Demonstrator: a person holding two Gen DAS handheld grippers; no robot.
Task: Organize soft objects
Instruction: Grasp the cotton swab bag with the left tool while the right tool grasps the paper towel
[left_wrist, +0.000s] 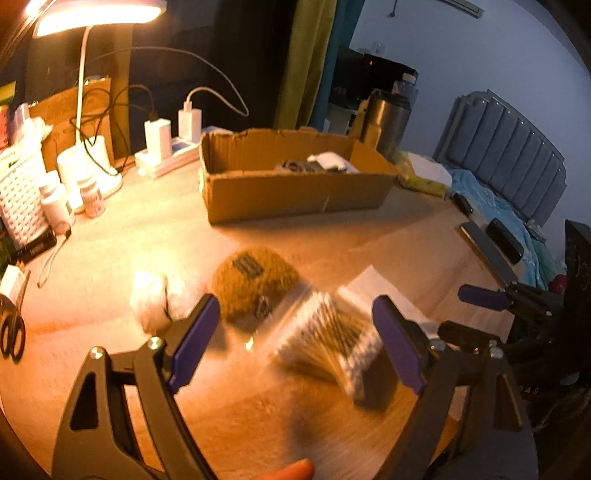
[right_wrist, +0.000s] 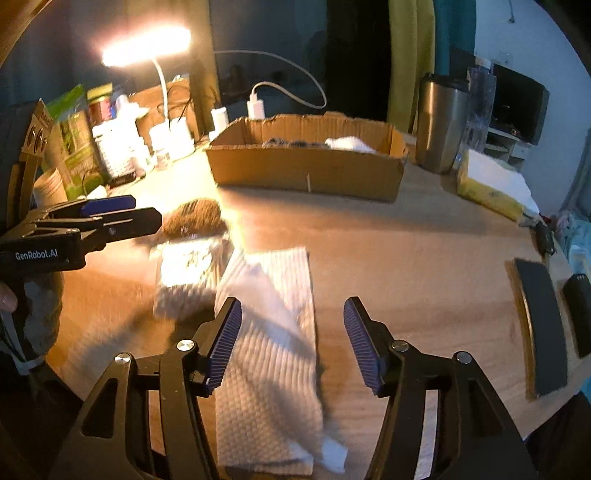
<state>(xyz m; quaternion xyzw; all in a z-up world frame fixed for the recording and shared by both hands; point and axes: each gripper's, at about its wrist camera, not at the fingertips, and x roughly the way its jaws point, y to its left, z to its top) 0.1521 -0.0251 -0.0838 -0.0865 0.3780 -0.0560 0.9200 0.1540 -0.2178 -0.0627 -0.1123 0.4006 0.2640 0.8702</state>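
Stood with jaws wide apart and nothing between the pads: the left gripper (left_wrist: 295, 339), hanging above a clear bag of cotton swabs (left_wrist: 328, 336) on the round wooden table (left_wrist: 147, 236); lay just beyond that bag, a brown fuzzy pouch (left_wrist: 255, 280) with a dark label on top, and to its left a small white bundle (left_wrist: 151, 302), washed out by glare and too blurred to name; stood likewise parted and empty, the right gripper (right_wrist: 291, 339), poised over a white embossed paper towel (right_wrist: 273, 354) spread flat on the wood with a loose fold across it, its left pad above the towel, its right pad above bare table; lay touching the towel's left edge, the swab bag (right_wrist: 188, 277), with the brown pouch (right_wrist: 195, 219) beyond; sat well apart at the far side, an open cardboard box (right_wrist: 306, 173) already holding something white and something dark; stood beside the box, a steel tumbler (right_wrist: 439, 125); shone from the far left, a lit desk lamp (left_wrist: 99, 14); rested near the right edge, a dark phone (right_wrist: 543, 328).
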